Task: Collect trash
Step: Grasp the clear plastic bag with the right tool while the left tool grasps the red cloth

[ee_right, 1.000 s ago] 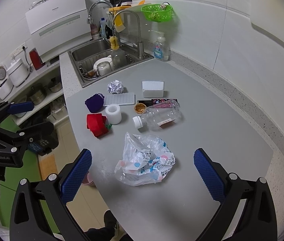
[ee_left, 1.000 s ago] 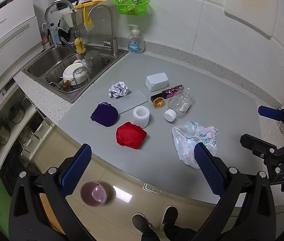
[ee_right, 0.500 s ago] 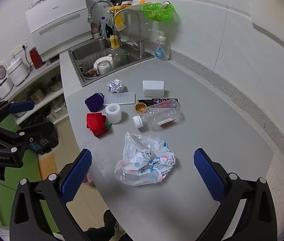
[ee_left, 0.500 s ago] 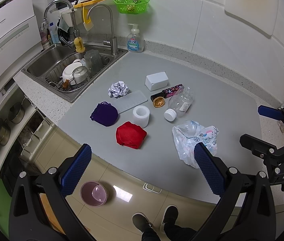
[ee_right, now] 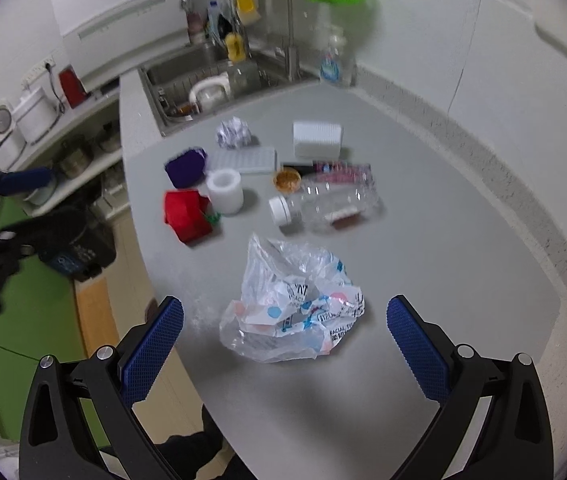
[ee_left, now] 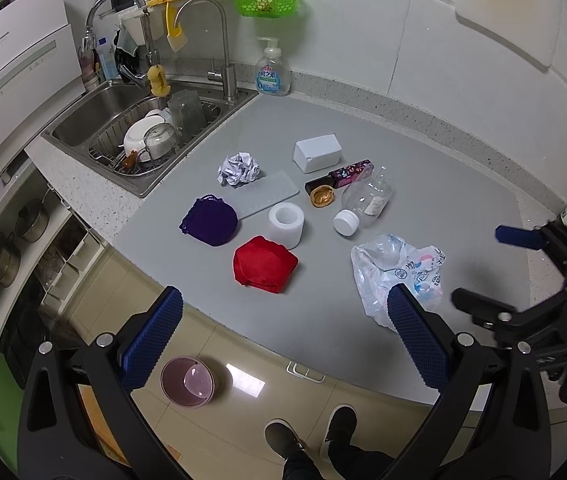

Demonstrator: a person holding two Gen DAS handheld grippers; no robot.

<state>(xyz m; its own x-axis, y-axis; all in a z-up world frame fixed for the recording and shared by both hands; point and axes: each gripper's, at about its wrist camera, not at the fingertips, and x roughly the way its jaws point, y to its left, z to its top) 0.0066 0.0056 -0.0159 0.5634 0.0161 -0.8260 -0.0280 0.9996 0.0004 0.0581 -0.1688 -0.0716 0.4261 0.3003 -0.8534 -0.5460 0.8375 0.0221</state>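
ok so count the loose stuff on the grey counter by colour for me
white: 4 - crumpled paper, box, flat tray, foam cup
clear: 2 - plastic bottle, plastic bag
purple: 1 - pouch
red: 1 - cloth
gold: 1 - small cup
dark patterned: 1 - wrapper
total: 10

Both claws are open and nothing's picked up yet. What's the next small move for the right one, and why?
Probably lower the right claw straight onto the crumpled plastic bag and close on it. The bag lies nearest, centred between its open fingers, apart from the clear bottle behind it. The left claw hangs open off the counter edge, holding nothing.
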